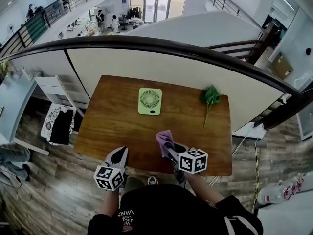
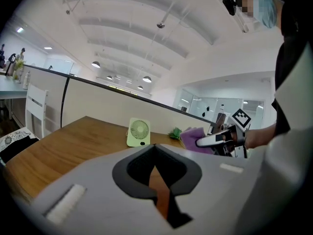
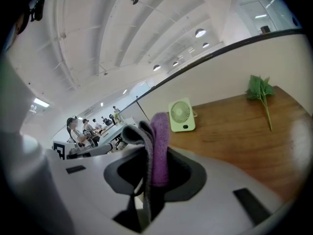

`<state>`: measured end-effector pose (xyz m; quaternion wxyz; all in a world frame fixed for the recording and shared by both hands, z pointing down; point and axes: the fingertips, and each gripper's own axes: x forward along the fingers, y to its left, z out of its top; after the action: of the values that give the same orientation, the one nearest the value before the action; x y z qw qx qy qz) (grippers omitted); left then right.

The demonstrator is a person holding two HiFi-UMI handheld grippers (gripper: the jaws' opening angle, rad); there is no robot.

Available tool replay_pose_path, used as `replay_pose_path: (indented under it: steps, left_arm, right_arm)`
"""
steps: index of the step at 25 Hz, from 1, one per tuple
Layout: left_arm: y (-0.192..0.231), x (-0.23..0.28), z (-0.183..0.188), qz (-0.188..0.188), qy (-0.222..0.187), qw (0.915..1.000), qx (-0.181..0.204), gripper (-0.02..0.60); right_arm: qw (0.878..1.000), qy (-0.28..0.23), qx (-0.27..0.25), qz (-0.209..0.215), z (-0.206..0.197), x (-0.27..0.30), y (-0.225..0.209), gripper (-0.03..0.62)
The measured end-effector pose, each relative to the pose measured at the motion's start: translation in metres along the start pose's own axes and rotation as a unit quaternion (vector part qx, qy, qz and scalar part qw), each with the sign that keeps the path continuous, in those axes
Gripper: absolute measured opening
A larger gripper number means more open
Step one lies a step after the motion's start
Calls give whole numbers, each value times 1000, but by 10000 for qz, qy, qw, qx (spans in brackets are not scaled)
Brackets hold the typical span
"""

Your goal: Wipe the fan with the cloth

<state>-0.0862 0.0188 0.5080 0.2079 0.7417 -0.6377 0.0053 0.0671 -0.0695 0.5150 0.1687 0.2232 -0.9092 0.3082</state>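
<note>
Presently, both grippers are held low over the near edge of the wooden table (image 1: 112,126), pointing forward and slightly downward. Left gripper (image 1: 119,155): jaws fully together, nothing between them. Right gripper (image 1: 169,150): jaws clamped on a folded purple cloth (image 1: 164,137) that stands up out of them. Fan (image 1: 150,101): upright toward the far edge, well apart from both grippers. Leafy green sprig (image 1: 210,97): lying to the fan's right.

Table (image 1: 112,116): brown wood, stood at centre frame.
Partition (image 1: 195,75): curved white panel, dark rail, behind table.
Floor (image 1: 44,190): grey-brown planks.
Doors (image 1: 156,4): glazed, top centre, daylit.
</note>
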Motion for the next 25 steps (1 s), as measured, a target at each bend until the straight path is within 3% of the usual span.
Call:
replay_pose_path:
  steps: [8, 18, 25]
  left_arm:
    - [22, 31, 2, -121, 181, 9997, -126, 11]
    - [72, 82, 27, -652, 487, 9966, -90, 11]
    - [95, 128, 41, -1264, 688, 9896, 84, 12]
  right_arm:
    - [9997, 66, 120, -207, 10, 19, -25, 100]
    - [9970, 46, 361, -689, 35, 70, -33, 100]
    - [9933, -48, 557, -1011, 50, 104, -42, 101]
